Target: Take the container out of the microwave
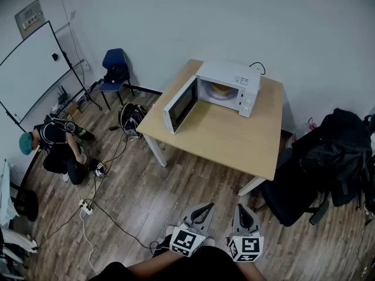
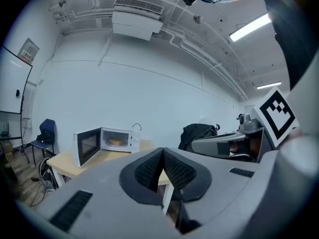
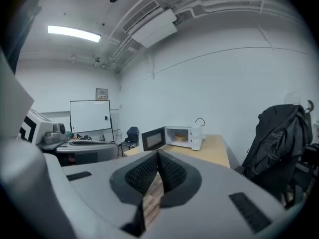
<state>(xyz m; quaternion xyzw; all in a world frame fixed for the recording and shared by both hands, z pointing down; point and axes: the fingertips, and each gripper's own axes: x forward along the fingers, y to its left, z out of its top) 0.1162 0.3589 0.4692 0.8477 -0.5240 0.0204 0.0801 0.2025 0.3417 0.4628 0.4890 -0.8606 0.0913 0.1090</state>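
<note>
Container (image 1: 220, 89) sits inside the microwave (image 1: 233, 75), door (image 1: 180, 104) swung open, on the wooden table (image 1: 234, 142). Left gripper (image 1: 203, 211) and right gripper (image 1: 242, 211) are side by side, well apart from the table. Both sets of jaws are closed tip to tip, with nothing between them.

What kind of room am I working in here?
Probably an office or meeting room: a whiteboard, a wooden table with a microwave on it, and a blue chair.

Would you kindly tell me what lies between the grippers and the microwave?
In the head view, only bare wooden floor and bare tabletop, up to the microwave.
</note>
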